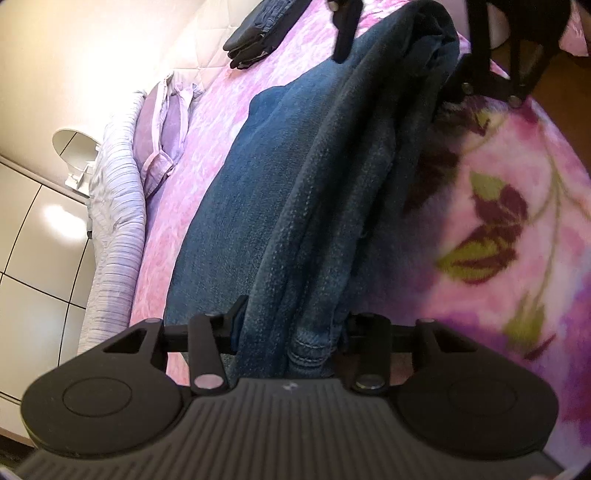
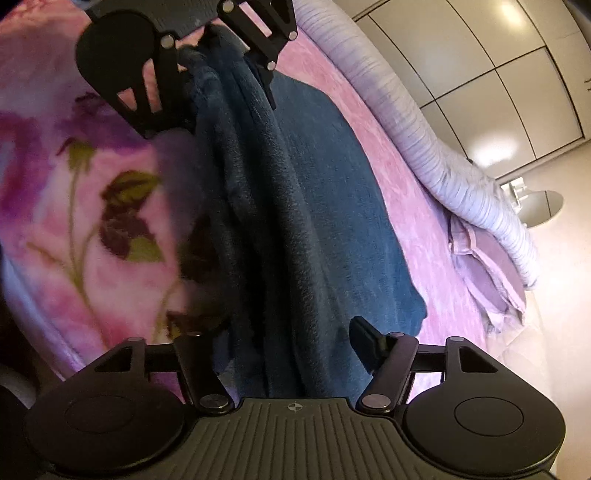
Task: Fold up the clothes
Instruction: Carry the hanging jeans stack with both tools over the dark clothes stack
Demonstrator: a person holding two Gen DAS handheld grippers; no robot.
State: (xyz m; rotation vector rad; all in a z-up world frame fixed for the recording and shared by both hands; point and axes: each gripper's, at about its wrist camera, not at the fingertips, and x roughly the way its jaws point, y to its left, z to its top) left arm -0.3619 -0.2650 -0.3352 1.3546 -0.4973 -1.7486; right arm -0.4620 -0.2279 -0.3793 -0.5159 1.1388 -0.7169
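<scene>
Blue jeans [image 1: 280, 206] bunch inside the left gripper [image 1: 291, 332]; right gripper [image 2: 284, 347] is wide open, so grab tight

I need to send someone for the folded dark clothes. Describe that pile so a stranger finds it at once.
Start at the bed with the pink floral blanket. Follow the long blue denim garment lying across it toward the pale quilted headboard. Near that stands a small stack of folded black clothes, the only neat, dark, compact bundle.

Warm indoor light, wardrobe [image 2: 491, 110] glare, blurred fisheye edges.
</scene>
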